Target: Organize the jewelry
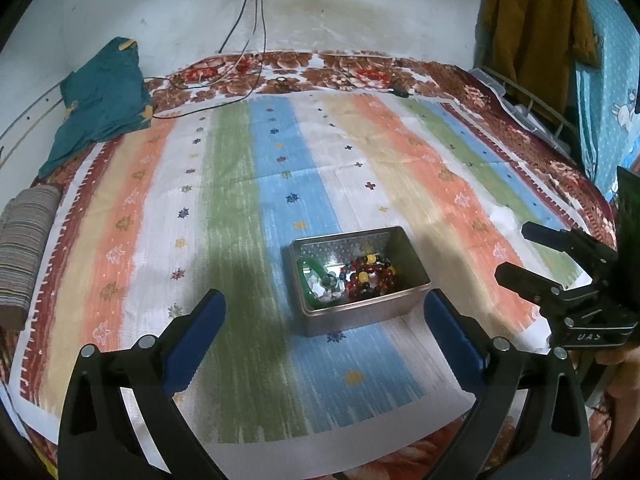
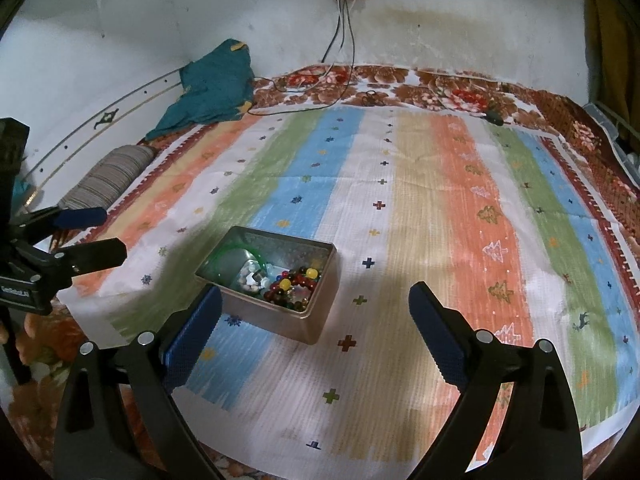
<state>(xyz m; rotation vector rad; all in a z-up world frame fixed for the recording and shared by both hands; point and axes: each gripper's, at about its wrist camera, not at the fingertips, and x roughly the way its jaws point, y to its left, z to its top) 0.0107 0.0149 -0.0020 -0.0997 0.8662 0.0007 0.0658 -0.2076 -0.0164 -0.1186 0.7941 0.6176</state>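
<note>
An open metal tin (image 1: 362,313) stands on the striped cloth, also in the right wrist view (image 2: 320,280). It holds a bead bracelet of red, yellow and dark beads (image 1: 372,276) (image 2: 294,282), a green bangle (image 1: 306,276) (image 2: 232,250) and small pale pieces (image 1: 328,288) (image 2: 250,278). My left gripper (image 1: 324,310) is open and empty, hovering just in front of the tin. My right gripper (image 2: 314,308) is open and empty, to the right of the tin; it shows at the right in the left wrist view (image 1: 516,250). The left gripper shows at the left in the right wrist view (image 2: 98,234).
The striped cloth (image 1: 280,184) covers a floral bedspread (image 1: 328,68). A teal garment (image 1: 100,104) and a striped bolster (image 1: 24,248) lie at the left. Charger cables (image 1: 248,40) hang from a wall socket onto the bed's far edge. A rack (image 1: 532,108) stands at the right.
</note>
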